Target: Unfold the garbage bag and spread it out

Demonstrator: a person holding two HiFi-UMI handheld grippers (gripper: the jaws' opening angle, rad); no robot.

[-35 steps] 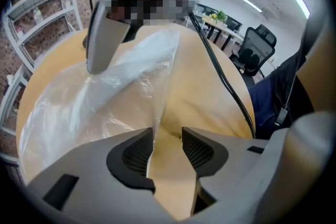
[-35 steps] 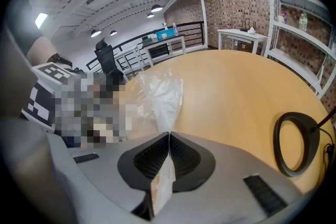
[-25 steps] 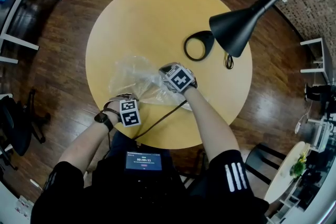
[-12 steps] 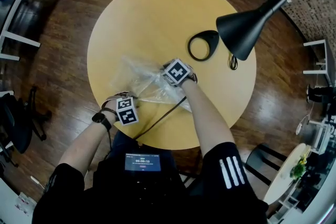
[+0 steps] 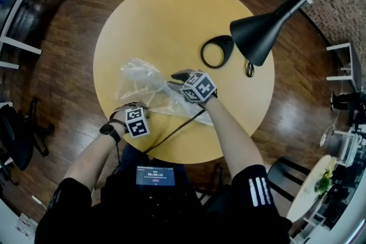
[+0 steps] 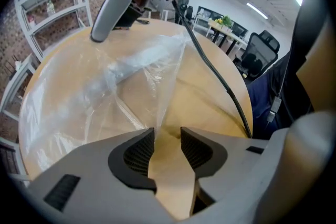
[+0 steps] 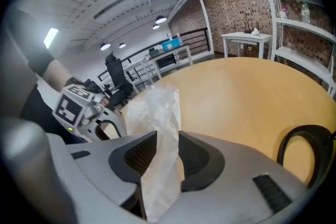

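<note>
**A:** Where is the garbage bag (image 5: 143, 86)?

**B:** On the round desk (image 5: 171, 14), to the near left of its middle. It is clear film, crumpled and only partly spread, lying between the 2 hands.

**A:** And the left tongs (image 6: 168, 147)?

**B:** Low at the desk's near edge, pointing steeply down, with the left forearm (image 5: 91, 151) bent in from the body. Their jaws stand apart and have just been closing. The bag's edge reaches the mouth of the gap, but the pads do not press it, and bare desk shows between them.

**A:** The right tongs (image 7: 168, 157)?

**B:** Further out, at the bag's right side, slanted down toward the desk, with the right forearm (image 5: 231, 131) stretched over the near edge. Their jaws have just been opening. A bunched strip of the bag stands between the pads, slack and not clamped.

**A:** Anything else there?

**B:** A black lamp (image 5: 257, 31) leans over the desk's right part, and its ring base (image 5: 216, 50) sits on the top, well apart from the bag. A dark cable (image 5: 174, 130) runs from the right tongs off the near edge.
</note>
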